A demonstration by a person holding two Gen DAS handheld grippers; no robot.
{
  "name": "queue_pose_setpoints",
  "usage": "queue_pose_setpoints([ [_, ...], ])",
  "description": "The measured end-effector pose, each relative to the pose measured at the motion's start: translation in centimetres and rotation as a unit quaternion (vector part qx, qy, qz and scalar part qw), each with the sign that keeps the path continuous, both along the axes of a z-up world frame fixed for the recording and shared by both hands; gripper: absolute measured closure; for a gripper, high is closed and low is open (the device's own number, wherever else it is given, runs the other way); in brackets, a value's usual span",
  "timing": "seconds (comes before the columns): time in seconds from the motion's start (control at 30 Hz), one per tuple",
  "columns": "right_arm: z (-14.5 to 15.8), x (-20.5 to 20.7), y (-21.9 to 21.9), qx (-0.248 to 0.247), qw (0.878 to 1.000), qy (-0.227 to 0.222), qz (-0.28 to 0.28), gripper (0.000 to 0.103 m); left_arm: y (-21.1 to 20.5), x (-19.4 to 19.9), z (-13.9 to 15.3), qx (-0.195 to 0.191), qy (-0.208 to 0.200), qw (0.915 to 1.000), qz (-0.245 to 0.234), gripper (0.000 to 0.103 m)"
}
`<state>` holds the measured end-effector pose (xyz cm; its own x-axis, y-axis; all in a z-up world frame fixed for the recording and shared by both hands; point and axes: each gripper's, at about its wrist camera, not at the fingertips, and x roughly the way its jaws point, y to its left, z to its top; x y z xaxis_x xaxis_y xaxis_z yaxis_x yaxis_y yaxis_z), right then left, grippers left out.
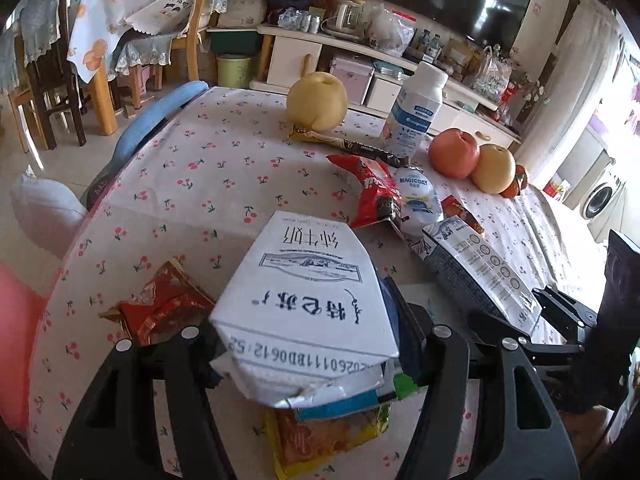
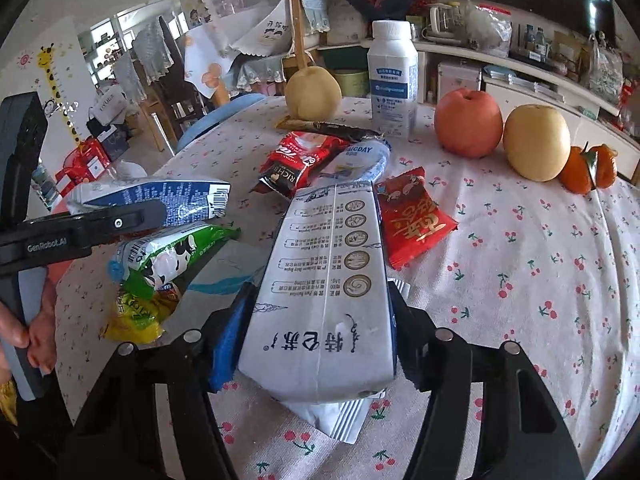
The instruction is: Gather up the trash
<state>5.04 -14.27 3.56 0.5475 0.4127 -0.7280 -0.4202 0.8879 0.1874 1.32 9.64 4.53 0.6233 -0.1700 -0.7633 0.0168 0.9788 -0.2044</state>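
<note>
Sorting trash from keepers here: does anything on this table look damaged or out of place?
Both milk cartons, one in the left gripper, one in the right gripper, look crushed. Crumpled wrappers litter the tablecloth beside intact fruit.

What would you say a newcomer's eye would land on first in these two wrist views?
Probably the two flattened milk cartons: the left gripper is shut on one carton, the right gripper on another. Behind them, crumpled wrappers litter the cherry-print tablecloth, with a red apple and a white bottle at the far edge.
</note>
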Motion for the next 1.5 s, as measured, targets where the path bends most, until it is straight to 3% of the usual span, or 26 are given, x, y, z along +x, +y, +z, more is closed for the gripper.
queue_pose_setpoints([
  [0.6,1.9,-3.1,0.2,-0.013,0.998,-0.039,-0.055,0.04,3.9,-3.1,1.3,-0.025,-0.051,0.9984,-0.001,0.038],
  [0.93,3.7,-5.3,3.5,0.028,0.998,-0.043,-0.039,0.04,7.3,-5.2,3.6,-0.045,-0.086,0.9952,0.011,0.038],
  [1.13,5.0,-6.3,6.7,0.049,0.998,-0.045,-0.019,0.04,9.8,-6.8,5.1,-0.037,-0.11,0.9925,0.038,0.038],
  [1.3,6.4,-7.5,10.3,0.06,0.997,-0.051,0.006,0.04,12.3,-7.9,6.1,-0.001,-0.129,0.9882,0.082,0.038],
  [1.33,6.7,-7.8,11.1,0.061,0.997,-0.054,0.013,0.04,13.0,-8.1,6.3,0.001,-0.131,0.9871,0.091,0.039],
  [1.37,7.2,-8.1,12.3,0.065,0.996,-0.056,0.023,0.04,13.5,-8.3,6.4,0.004,-0.134,0.9861,0.098,0.052],
  [1.5,8.7,-8.8,16.2,0.079,0.993,-0.062,0.056,0.04,16.9,-9.0,6.8,0.005,-0.137,0.9805,0.141,0.055],
])
